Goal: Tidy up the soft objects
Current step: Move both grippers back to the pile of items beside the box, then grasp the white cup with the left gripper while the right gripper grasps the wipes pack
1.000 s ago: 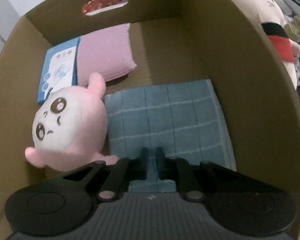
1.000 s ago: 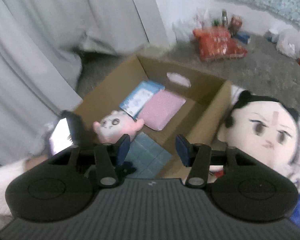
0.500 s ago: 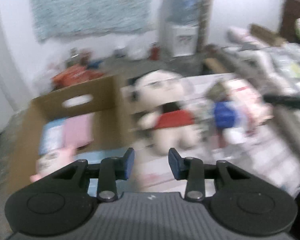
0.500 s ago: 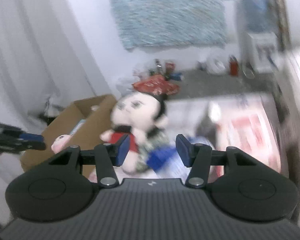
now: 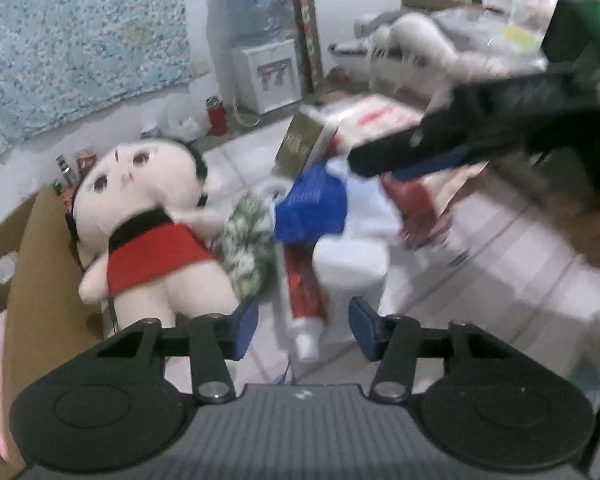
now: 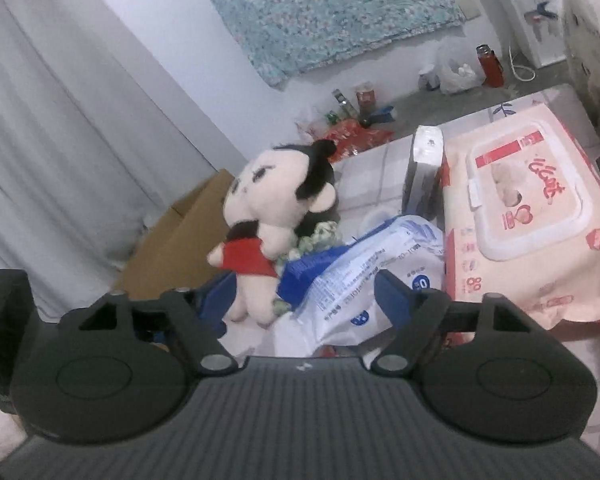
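Both claws hang empty, left gripper (image 5: 303,322) and right gripper (image 6: 302,294) jaws just spreading apart, while the doll (image 5: 140,220) lies beside the cardboard box (image 5: 28,280), not yet packed

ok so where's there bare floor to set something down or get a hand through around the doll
Bare tile shows to the right of the white pack, toward the person's hand, and behind the doll up to the upright box. It is crowded between the doll and the wipes pack: green scrunchie, blue-printed packet and toothpaste tube overlap there.
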A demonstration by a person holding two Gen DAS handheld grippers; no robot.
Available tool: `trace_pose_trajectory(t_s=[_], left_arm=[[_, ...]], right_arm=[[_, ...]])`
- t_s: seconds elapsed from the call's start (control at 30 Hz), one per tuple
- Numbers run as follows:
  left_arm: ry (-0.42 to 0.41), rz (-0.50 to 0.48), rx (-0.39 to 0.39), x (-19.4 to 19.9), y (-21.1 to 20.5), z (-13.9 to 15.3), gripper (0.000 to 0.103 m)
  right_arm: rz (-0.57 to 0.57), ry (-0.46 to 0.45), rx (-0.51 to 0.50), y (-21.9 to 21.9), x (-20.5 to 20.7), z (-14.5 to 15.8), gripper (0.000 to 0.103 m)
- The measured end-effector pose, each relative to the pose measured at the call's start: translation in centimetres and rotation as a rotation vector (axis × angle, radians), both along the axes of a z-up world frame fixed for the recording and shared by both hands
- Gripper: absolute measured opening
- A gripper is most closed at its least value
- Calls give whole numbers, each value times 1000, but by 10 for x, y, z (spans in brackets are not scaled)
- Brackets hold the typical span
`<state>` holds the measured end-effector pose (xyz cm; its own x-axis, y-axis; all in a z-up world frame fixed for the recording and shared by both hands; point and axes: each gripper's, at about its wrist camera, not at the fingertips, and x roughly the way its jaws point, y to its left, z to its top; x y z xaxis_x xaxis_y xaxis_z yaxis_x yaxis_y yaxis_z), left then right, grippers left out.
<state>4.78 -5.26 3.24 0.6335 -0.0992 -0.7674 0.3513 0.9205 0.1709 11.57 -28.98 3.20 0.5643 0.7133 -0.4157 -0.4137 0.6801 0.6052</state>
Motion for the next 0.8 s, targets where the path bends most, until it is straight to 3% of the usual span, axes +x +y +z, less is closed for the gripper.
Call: trace_pose_trajectory(t_s=[0.07,0.17,0.33,0.43,0.47,0.53,0.8], left_arm=[[10,13,-65,0,9,-8,51],[-2,-7,-188,-5,20,-8,64],[-76,-70,-151,1,-1,-19,65],[-90,-74,-188,15,-13,-30,65],[-99,-76,-203,19,-16,-34,63],[-120,-53,-179,24,-22,-40,46],[-117,-70,-198,21,-17,-43,47]], right_arm=[[4,17,-21,3,1,-1,77],[-17,51,-30,5,6,-9,78],[-20,130,26,8,18,-25,81],[-12,160,43,12,24,-33,86],[-14,170,46,13,26,-35,88],[-35,205,58,14,32,-40,89],[-37,372,199,12,38,-62,89]])
